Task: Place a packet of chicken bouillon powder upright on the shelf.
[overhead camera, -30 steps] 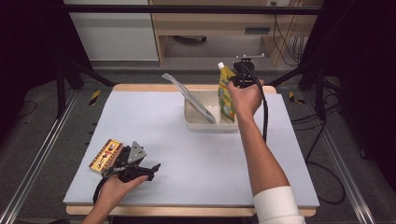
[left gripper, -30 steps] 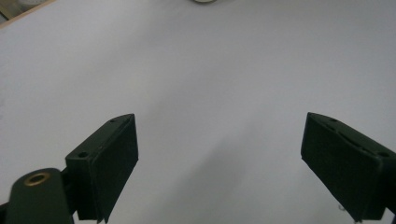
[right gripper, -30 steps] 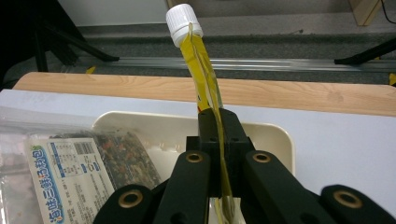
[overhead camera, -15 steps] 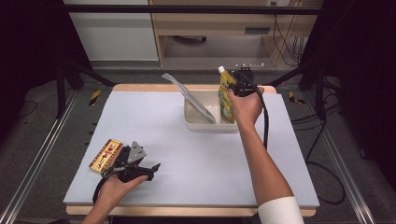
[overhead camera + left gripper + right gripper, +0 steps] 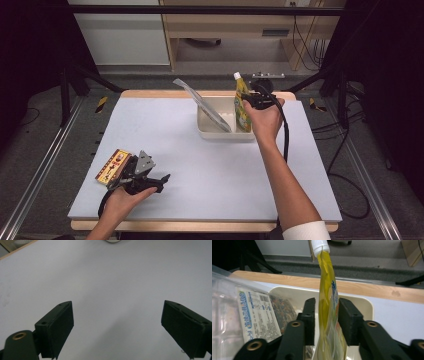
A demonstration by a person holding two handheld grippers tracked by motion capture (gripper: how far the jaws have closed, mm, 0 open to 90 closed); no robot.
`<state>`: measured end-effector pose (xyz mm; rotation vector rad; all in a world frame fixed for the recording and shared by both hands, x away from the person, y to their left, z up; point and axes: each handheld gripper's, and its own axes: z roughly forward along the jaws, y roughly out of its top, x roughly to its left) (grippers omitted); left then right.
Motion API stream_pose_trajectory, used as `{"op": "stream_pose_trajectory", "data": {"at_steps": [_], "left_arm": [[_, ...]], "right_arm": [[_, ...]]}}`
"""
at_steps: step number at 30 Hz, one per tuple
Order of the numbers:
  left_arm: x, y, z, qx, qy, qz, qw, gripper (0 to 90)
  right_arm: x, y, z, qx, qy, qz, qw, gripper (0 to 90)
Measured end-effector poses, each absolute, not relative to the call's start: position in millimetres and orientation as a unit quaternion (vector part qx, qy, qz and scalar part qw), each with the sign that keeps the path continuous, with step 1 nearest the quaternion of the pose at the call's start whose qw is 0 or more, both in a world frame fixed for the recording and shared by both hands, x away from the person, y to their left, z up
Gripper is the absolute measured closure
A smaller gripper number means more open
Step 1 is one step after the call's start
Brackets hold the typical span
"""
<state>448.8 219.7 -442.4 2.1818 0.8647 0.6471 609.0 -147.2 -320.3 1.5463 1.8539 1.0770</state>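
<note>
While held: right tongs (image 5: pixel 325 320) clamped on yellow pouch (image 5: pixel 329 315), upright in cream tub (image 5: pixel 210 131), surface's 12 o'clock.
Obstruction: clear packet (image 5: pixel 202 104) leaning at pouch's 9 o'clock.
Left tongs (image 5: pixel 117 327): apart, 7 o'clock, snack box (image 5: pixel 113 166) beside.

Table (image 5: pixel 210 175): tub (image 5: pixel 212 131), snack box (image 5: pixel 113 166).

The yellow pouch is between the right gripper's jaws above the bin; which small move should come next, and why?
Probably open the right gripper and let go. The yellow pouch stands upright between its jaws with its lower end already inside the white bin, beside the clear packet, so nothing seems left to carry.
</note>
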Motion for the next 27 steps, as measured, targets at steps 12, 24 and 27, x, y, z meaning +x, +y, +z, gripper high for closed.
{"op": "stream_pose_trajectory", "data": {"at_steps": [12,24,27], "left_arm": [[451,226,-439,0.837,0.344,0.251,0.342,9.3],[454,237,-429,0.832,0.349,0.239,0.358,6.1],[457,243,-426,0.826,0.358,0.244,0.361,6.1]], "right_arm": [[556,-165,-318,0.521,0.682,0.427,0.284,36.8],[496,-180,-364,0.509,0.683,0.422,0.311,19.8],[484,-184,-379,0.508,0.687,0.42,0.306,17.0]]}}
